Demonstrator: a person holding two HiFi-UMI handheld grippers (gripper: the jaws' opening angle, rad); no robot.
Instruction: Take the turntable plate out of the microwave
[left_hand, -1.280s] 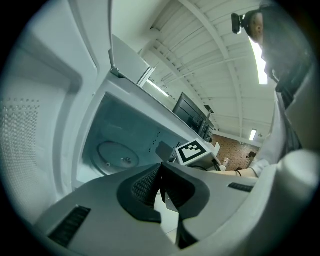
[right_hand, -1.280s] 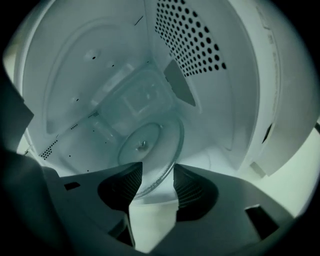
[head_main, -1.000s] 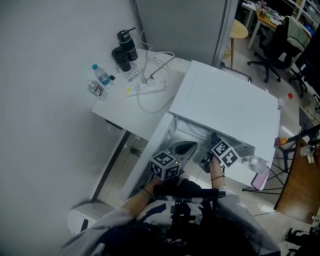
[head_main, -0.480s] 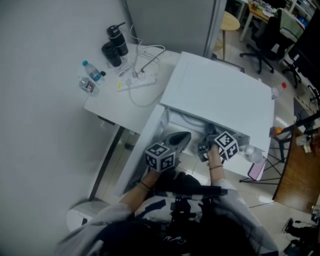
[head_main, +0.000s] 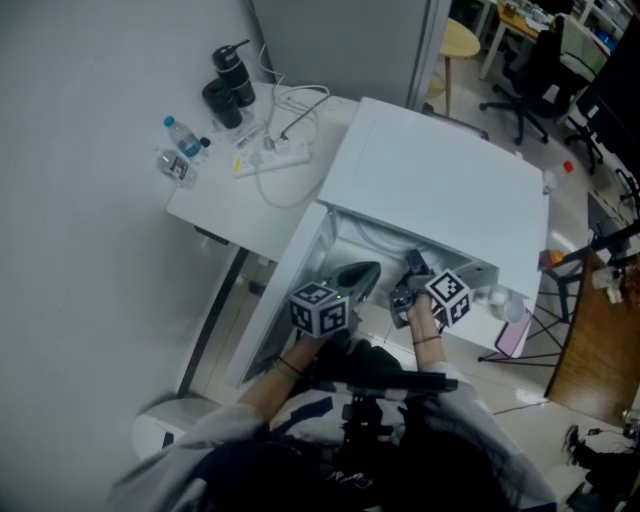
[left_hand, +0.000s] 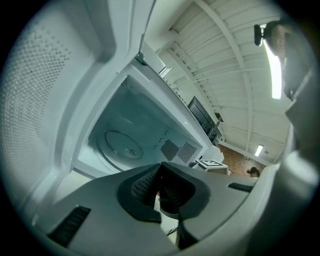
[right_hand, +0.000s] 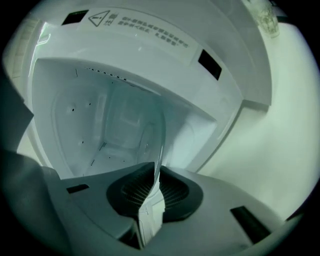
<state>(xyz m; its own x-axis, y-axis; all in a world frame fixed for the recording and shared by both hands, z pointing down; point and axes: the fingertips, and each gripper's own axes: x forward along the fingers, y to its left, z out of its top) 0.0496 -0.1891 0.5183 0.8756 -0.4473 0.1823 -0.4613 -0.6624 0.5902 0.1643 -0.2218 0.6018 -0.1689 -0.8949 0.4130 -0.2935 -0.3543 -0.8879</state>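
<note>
Drawing the glass plate (right_hand: 156, 150) out of the microwave (head_main: 440, 190) likely calls for a slow, level pull, since the right tongs (right_hand: 152, 181), jaws just closing, pinch only its rim inside the cavity while the left tongs (left_hand: 160, 186) hang shut, empty.

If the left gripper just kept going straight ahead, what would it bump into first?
Probably the microwave's inner wall: the left gripper, jaws shut, points into the open cavity. Depth is hard to judge.
</note>
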